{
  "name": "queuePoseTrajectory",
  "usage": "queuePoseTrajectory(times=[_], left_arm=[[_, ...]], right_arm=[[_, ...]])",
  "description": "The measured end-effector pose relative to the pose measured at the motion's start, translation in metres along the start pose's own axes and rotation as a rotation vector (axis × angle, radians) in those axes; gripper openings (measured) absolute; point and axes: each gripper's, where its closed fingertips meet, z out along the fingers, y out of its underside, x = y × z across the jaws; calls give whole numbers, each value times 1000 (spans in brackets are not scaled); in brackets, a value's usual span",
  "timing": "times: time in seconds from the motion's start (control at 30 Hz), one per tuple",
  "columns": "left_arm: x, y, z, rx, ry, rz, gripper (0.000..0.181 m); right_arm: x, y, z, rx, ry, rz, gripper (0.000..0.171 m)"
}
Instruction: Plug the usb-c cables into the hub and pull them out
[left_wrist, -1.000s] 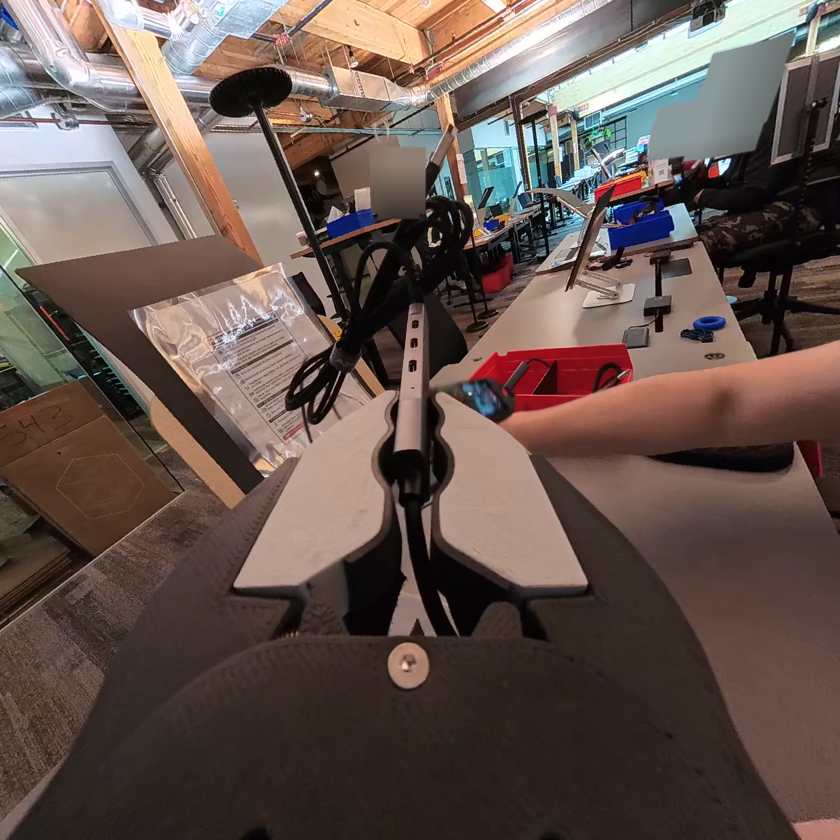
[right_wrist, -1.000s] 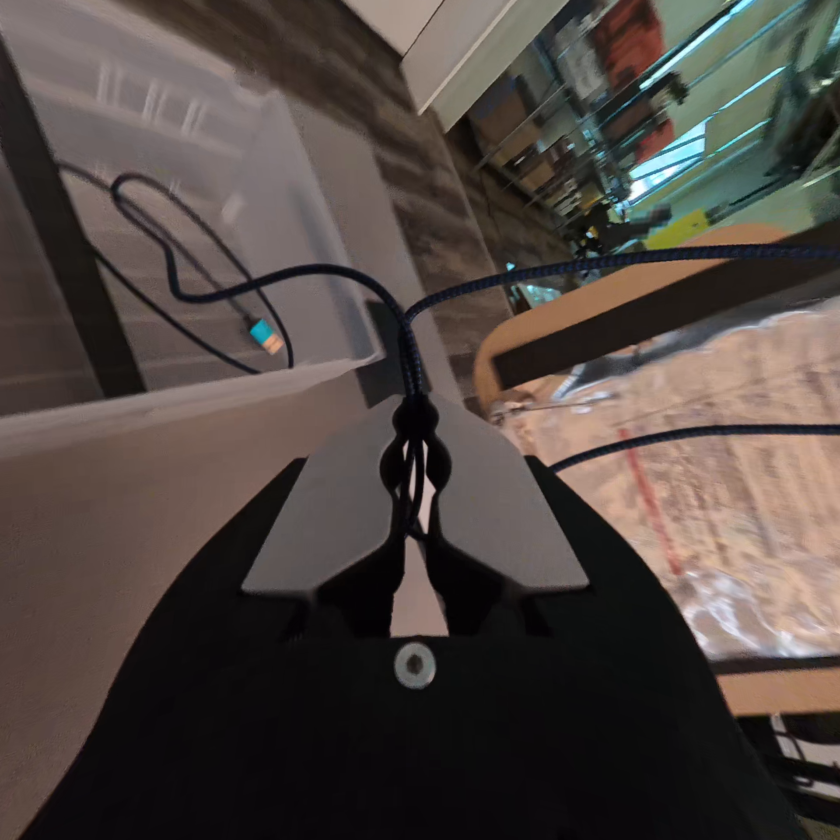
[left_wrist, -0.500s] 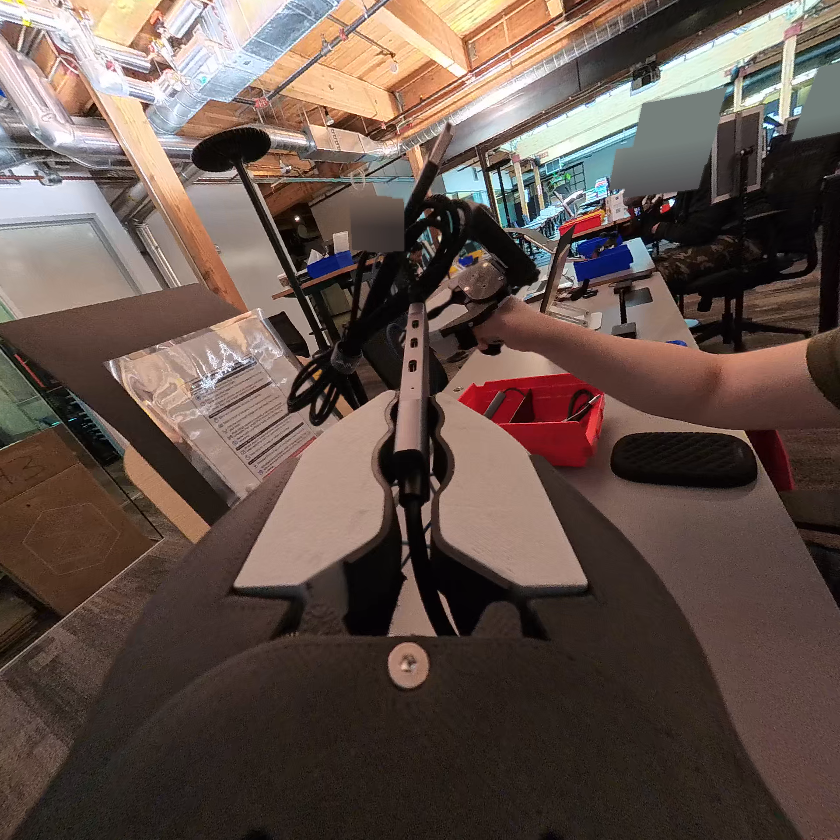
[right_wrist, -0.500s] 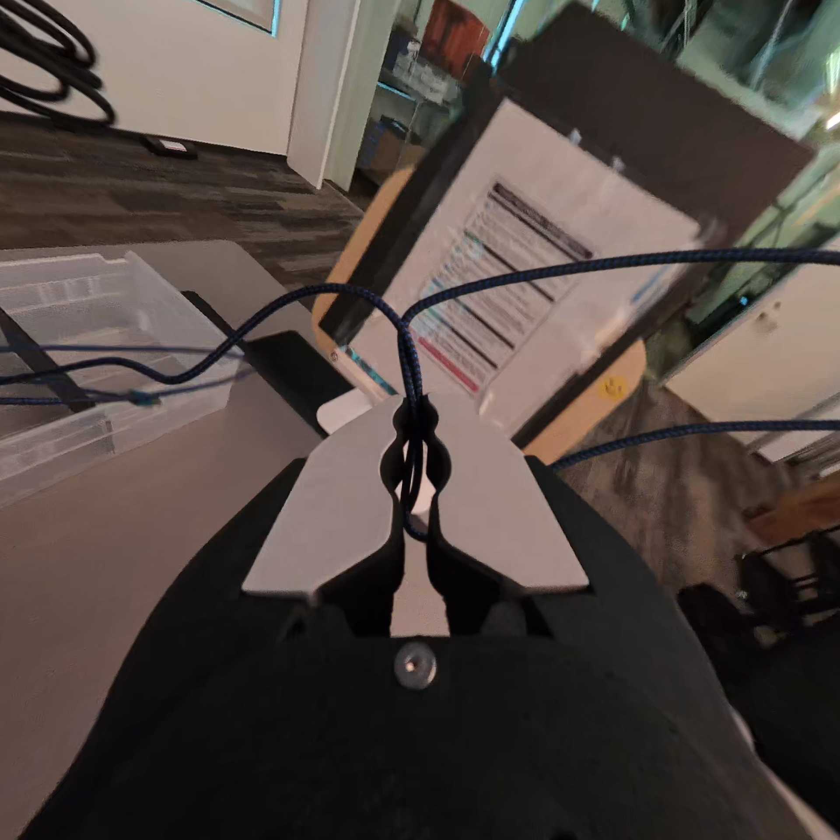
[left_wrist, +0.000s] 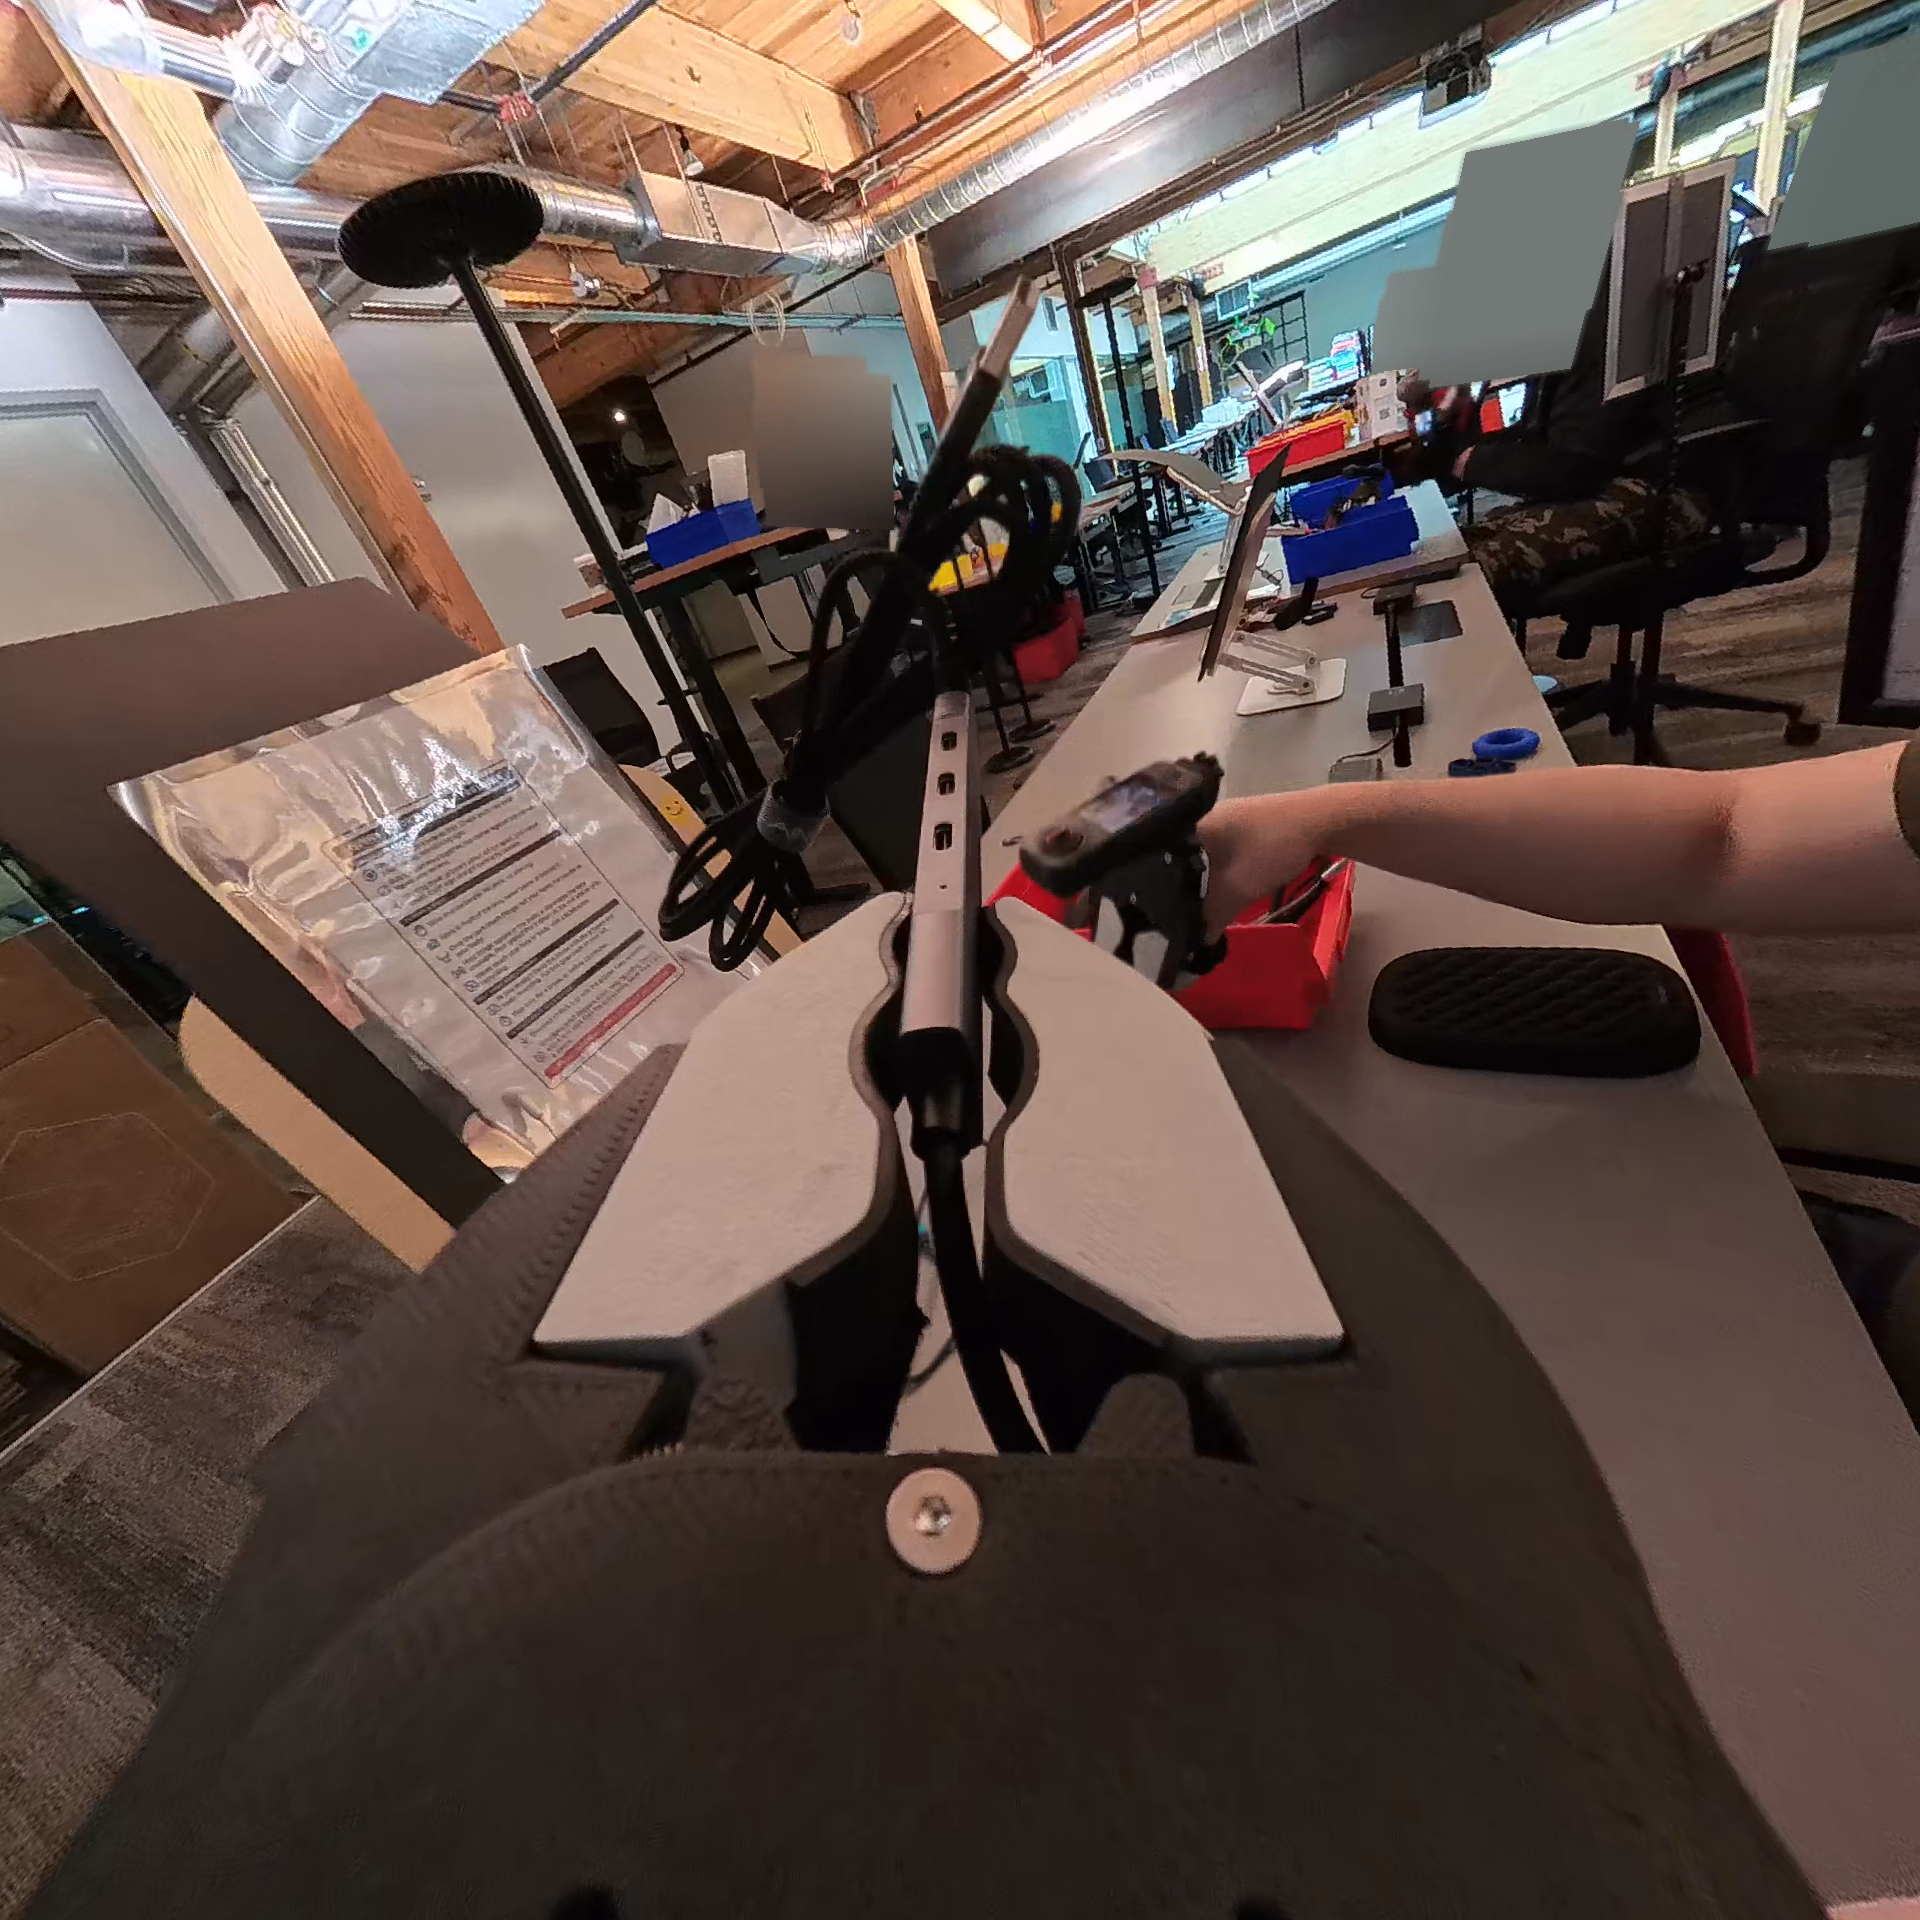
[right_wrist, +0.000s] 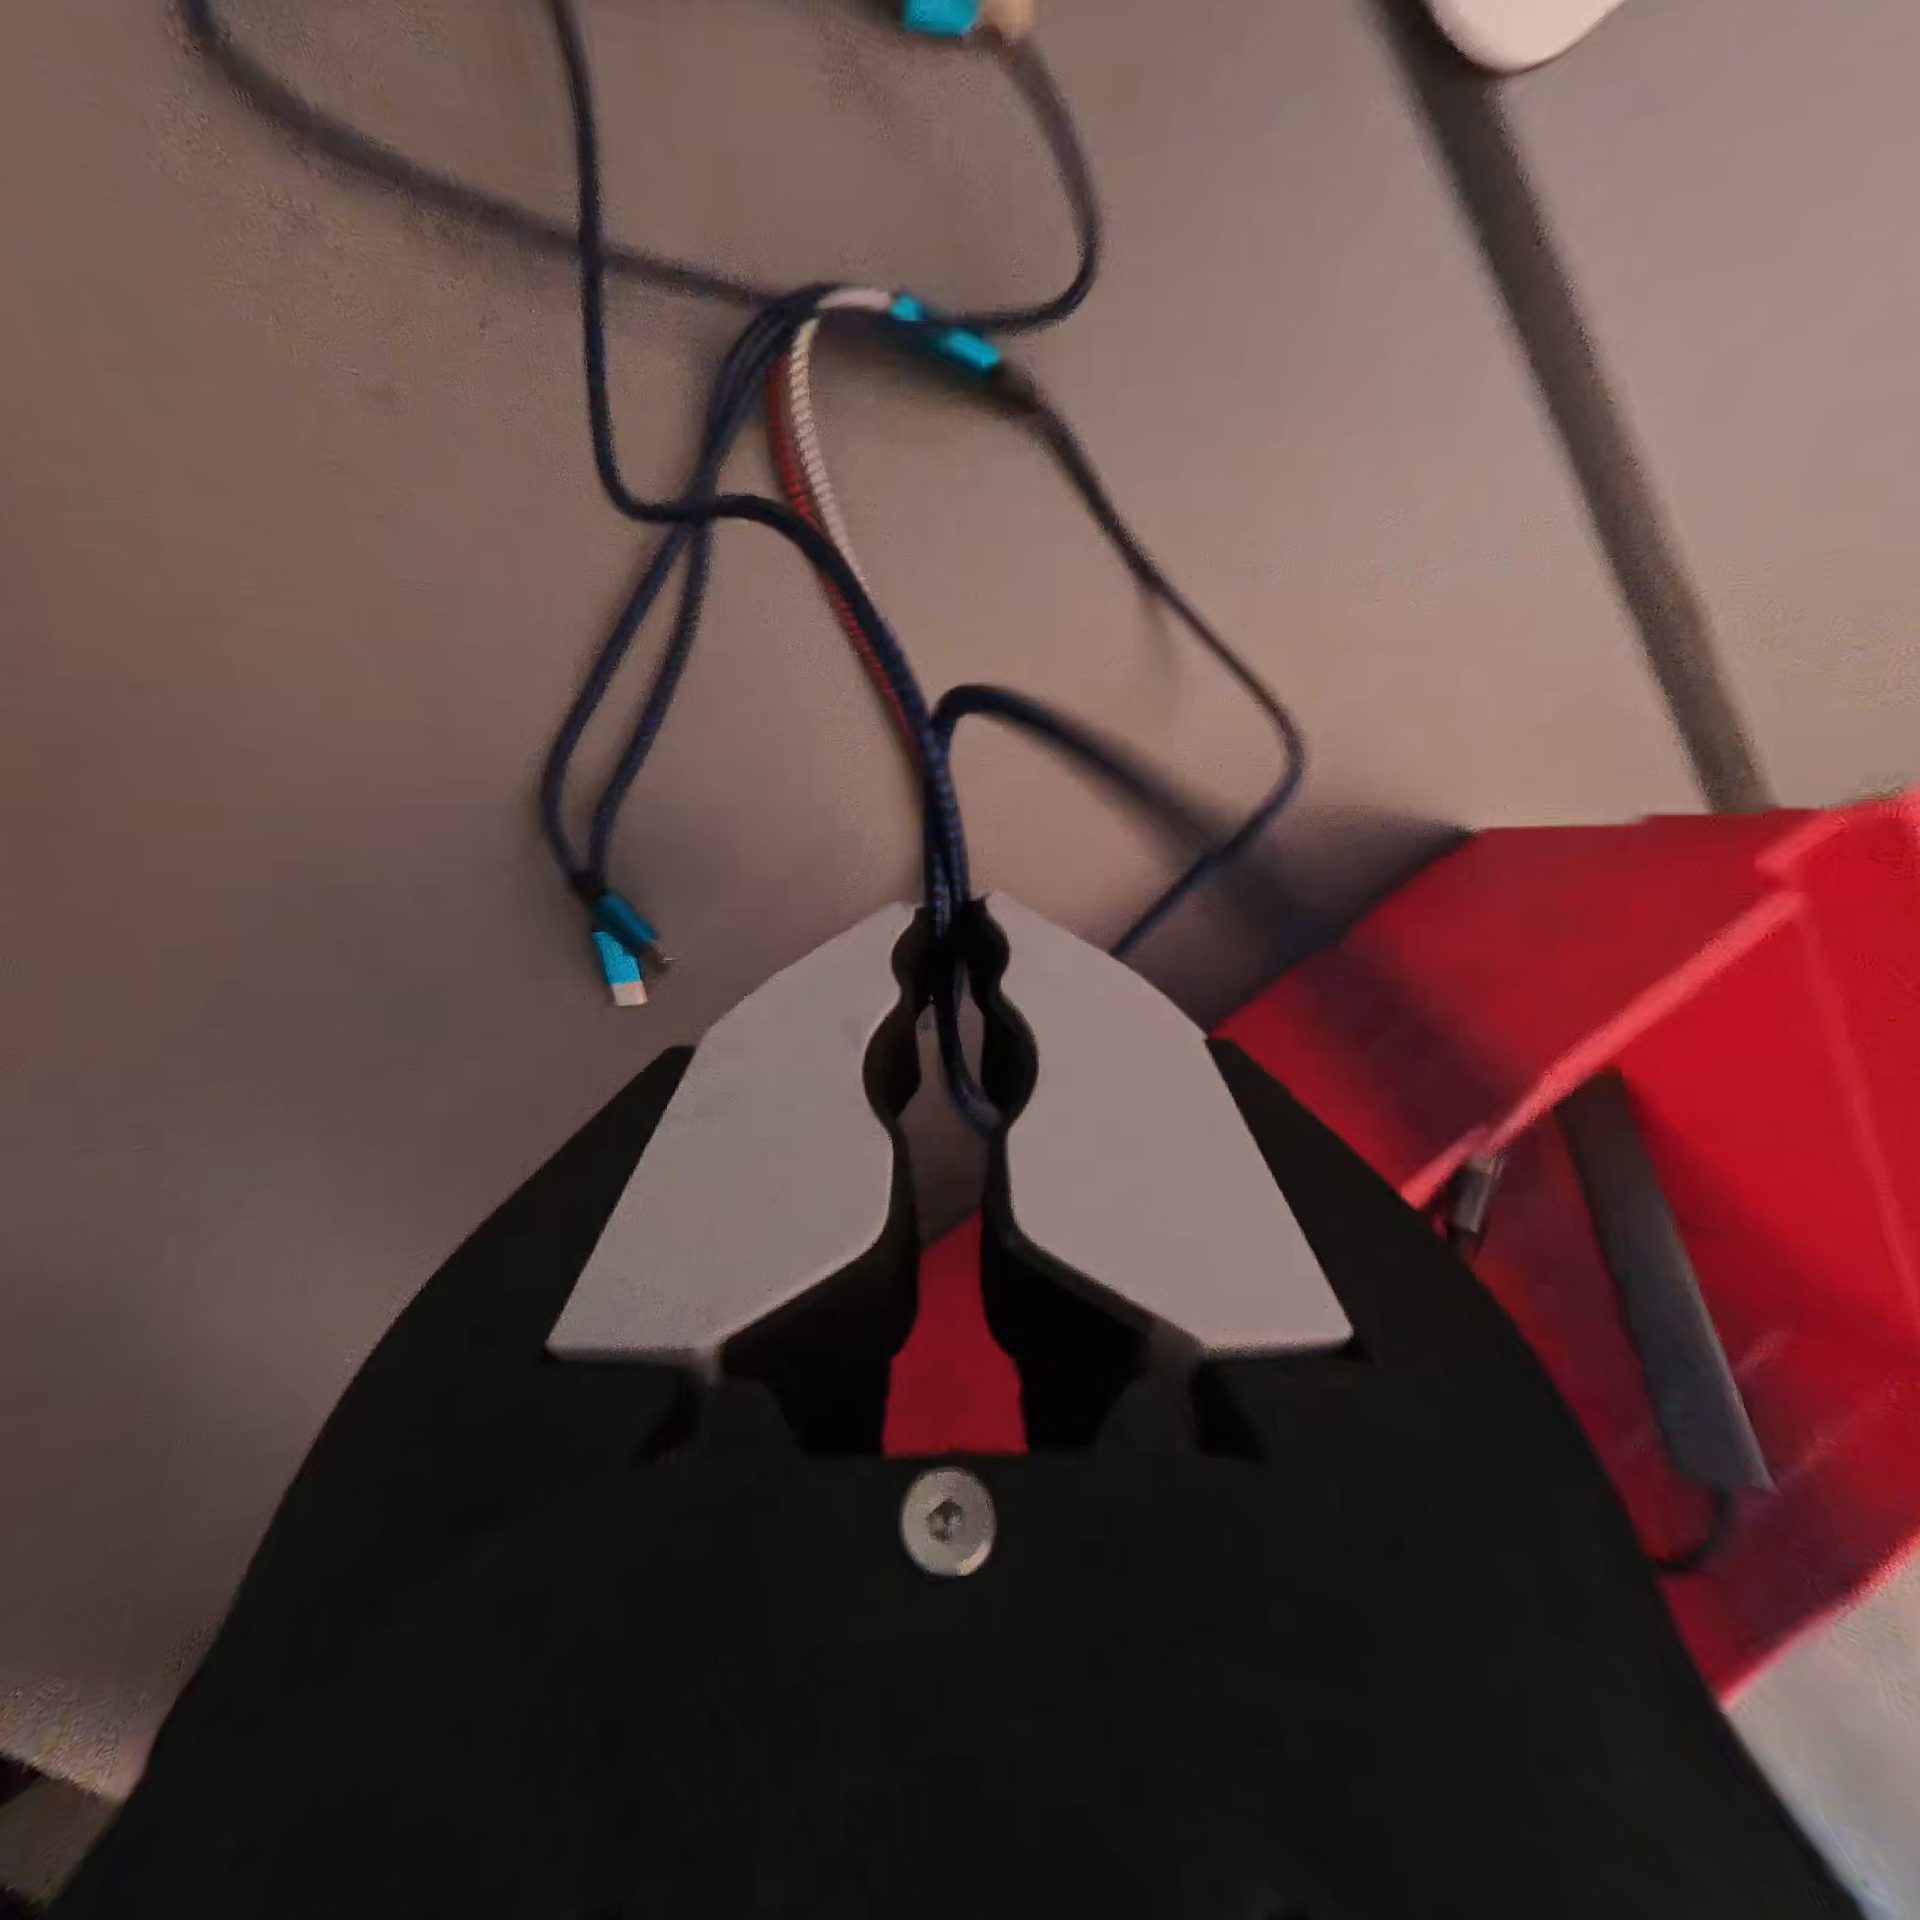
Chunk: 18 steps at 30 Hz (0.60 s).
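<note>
Left wrist view: you are pinching the grey hub (left_wrist: 940, 935) upright in your left gripper (left_wrist: 940, 940), ports facing out above the tabletop (left_wrist: 1507, 1247). Your right gripper (right_wrist: 951, 914) is clamping the braided usb-c cables (right_wrist: 935, 790) mid-length beside the red bin (right_wrist: 1621, 1039); regripping near a blue plug (right_wrist: 618, 951) should be steadying insertion.

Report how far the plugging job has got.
Done: the left gripper has the grey hub clamped and raised, its side ports bare. In hand: the right gripper pinches dark braided cables over the table beside the red bin. Left: every plug-in and pull-out; teal connectors lie loose.
</note>
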Motion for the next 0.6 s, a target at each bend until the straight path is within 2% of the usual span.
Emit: queuePoseTrajectory(times=[0.1,0.13,0.2,0.3,0.4,0.6], left_arm=[[2,3,6,-24,10,0,9],[3,4,7,-32,13,1,9],[4,6,9,-44,19,1,9],[4,7,10,-44,29,-3,8],[3,7,9,-38,33,-12,8],[4,6,6,-31,35,-8,9]], right_arm=[[-22,18,19,-152,-57,-40,13],[-29,25,21,-196,-77,-47,20],[-44,34,19,-228,-134,-46,25],[-61,47,3,-231,-165,-46,43],[-83,68,-21,-229,-205,-60,54],[-121,106,-43,-229,-376,-10,61]])
